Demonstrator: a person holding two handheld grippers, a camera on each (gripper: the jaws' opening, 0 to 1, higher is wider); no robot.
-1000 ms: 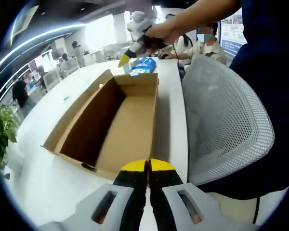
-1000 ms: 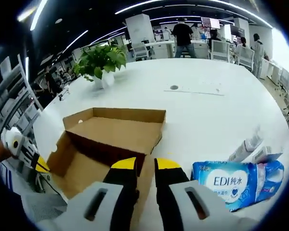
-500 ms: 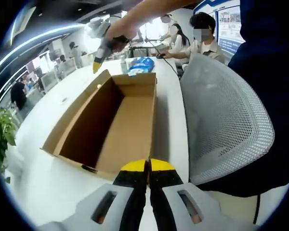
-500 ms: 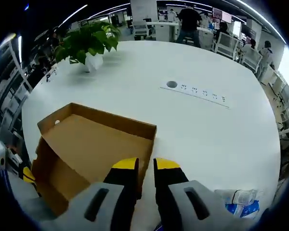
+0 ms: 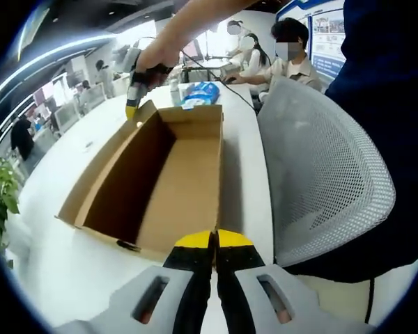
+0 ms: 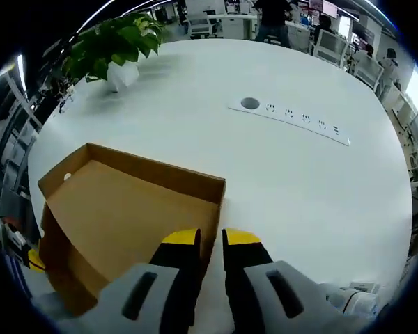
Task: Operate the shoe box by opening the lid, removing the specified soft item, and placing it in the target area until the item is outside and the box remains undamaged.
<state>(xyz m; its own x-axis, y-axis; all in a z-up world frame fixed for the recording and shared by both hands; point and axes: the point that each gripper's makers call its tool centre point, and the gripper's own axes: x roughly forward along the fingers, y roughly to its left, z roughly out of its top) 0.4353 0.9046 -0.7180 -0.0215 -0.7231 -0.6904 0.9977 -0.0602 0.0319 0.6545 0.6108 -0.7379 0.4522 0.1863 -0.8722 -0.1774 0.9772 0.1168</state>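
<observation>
right claw (image 6: 210, 240) now over shoe box (image 6: 118, 209).

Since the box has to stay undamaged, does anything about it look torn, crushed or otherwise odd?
Nothing stands out. The cardboard box sits open and empty on the white table, walls straight, lid folded back flat, with no tears visible.
</observation>
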